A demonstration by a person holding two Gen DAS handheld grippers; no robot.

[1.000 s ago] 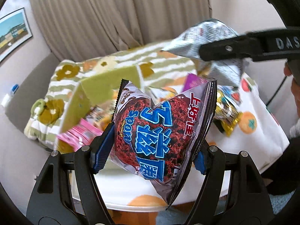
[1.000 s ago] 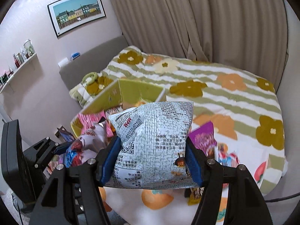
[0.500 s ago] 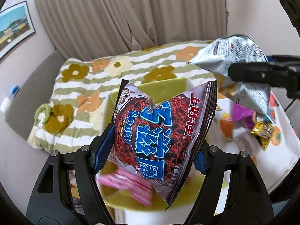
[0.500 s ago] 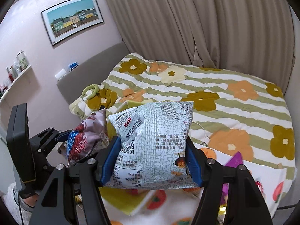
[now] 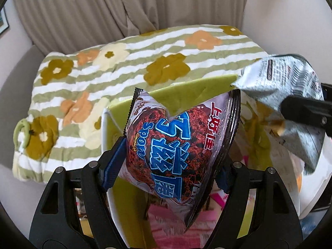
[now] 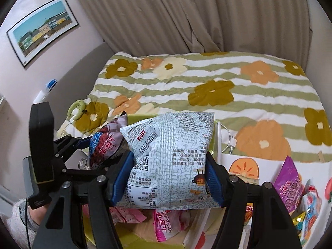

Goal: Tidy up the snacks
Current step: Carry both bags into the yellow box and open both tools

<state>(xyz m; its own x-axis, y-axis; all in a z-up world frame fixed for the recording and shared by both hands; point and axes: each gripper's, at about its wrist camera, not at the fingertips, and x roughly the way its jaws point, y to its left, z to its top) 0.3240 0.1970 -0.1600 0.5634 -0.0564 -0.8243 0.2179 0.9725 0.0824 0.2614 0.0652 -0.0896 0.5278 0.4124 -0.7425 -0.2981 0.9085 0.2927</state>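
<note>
Presently we hold two snack bags above the green box (image 5: 199, 87), which sits at the bed-side edge of the worktop (image 6: 267, 161).

On the left, our left gripper (image 5: 166, 170) carries the brown chocolate-crunch bag (image 5: 176, 145) with blue lettering. Its fingers (image 5: 113, 166) are opening at this moment; the bag still sits between the blue pads, tilted, its lower corner hanging over the pink packets (image 5: 172, 224) inside the box. From the right wrist view, the same gripper (image 6: 83, 143) enters from the left edge, a sleeve (image 6: 18, 222) behind it.

At centre, the box stands open, its far wall just in front of the flowered bedspread (image 6: 207, 83).

On the right, our right gripper (image 6: 168, 176) is clamped on the silver printed bag (image 6: 172, 155), one blue pad pressing into each side at a moderate opening. The bag hangs over the box, above a pink packet (image 6: 166, 226), and touches the chocolate-crunch bag (image 6: 105, 143).

Further right, a purple packet (image 6: 288, 184) and other small wrappers (image 6: 309, 207) lie on the worktop's fruit-print cloth, near its right edge.
</note>
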